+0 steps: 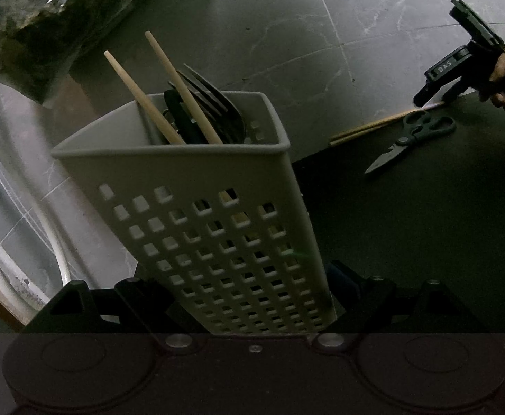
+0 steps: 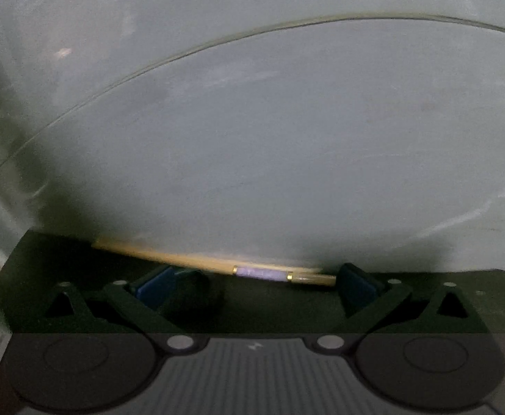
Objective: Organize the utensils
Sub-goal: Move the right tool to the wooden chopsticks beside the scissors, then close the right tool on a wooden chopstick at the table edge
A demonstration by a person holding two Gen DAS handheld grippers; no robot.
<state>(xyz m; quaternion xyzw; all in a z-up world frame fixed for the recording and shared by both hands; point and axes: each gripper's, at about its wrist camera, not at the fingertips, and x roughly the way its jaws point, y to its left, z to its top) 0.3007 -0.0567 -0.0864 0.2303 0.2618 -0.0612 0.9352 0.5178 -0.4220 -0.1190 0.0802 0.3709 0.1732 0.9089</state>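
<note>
1. Two hand-held grippers in play. Left hand-held gripper (image 1: 252,297) is clamped on the lower body of the perforated grey utensil caddy (image 1: 197,214), one finger on each side, caddy tilted in the view.
2. Caddy already holds two wooden chopsticks (image 1: 180,86) and a dark fork (image 1: 207,93), plus other dark utensils I can't identify.
3. Right hand-held gripper (image 2: 256,285) has its fingers spread, low over the dark counter (image 2: 269,307), straddling a loose chopstick (image 2: 183,259) with a pale band between gold rings. Pads look clear of it, so not gripped yet, by my read.
4. Left wrist view shows that gripper at the tail end of the loose chopstick pair (image 1: 373,126), with scissors (image 1: 411,138) lying just beside them.
5. Risks:
   - The chopstick is thin and flat on the counter, so closing too high would miss it or roll it away.
   - It sits at the counter edge, so a nudge could push it off onto the floor.
   - Catching only one of the pair would leave the other skewed.
   - More caddy tilt could let the sticks inside slide out.
   - Right view is blurred, so alignment is uncertain.
6. Surface: matte dark counter, low light. Beyond it is grey marble-look tiled floor (image 1: 356,17). A plastic-wrapped bundle (image 1: 45,17) sits upper left.
</note>
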